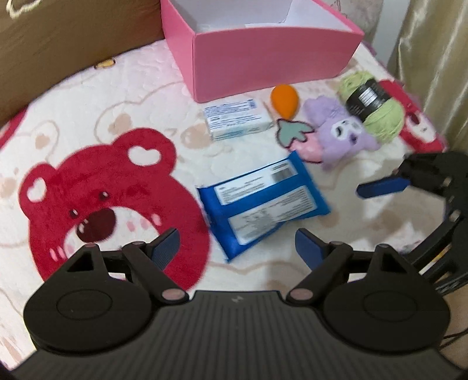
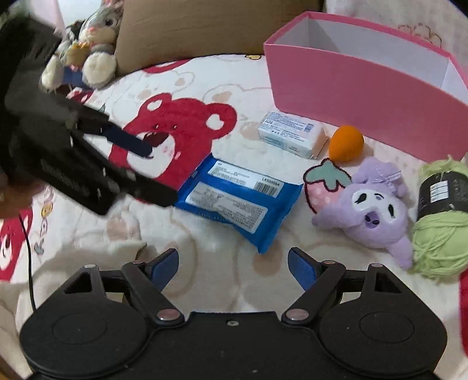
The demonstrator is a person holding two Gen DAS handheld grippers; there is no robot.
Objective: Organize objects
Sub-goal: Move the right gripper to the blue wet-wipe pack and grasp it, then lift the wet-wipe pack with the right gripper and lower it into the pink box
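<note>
An open pink box (image 1: 257, 55) (image 2: 359, 87) stands at the back of the bear-print blanket. In front of it lie a white carton (image 1: 237, 118) (image 2: 292, 134), an orange egg-shaped sponge (image 1: 284, 98) (image 2: 346, 143), a strawberry plush (image 1: 295, 137) (image 2: 324, 184), a purple plush doll (image 1: 342, 131) (image 2: 371, 213), green yarn (image 1: 377, 108) (image 2: 441, 222) and a blue wipes pack (image 1: 263, 204) (image 2: 237, 198). My left gripper (image 1: 238, 248) is open just short of the blue pack. My right gripper (image 2: 234, 267) is open and empty, near the pack's corner.
A brown cardboard box (image 1: 67, 43) (image 2: 204, 26) stands at the back. A grey rabbit plush (image 2: 93, 41) leans beside it. A curtain (image 1: 433, 58) hangs at the right. A black cable (image 2: 27, 263) runs across the blanket at the left.
</note>
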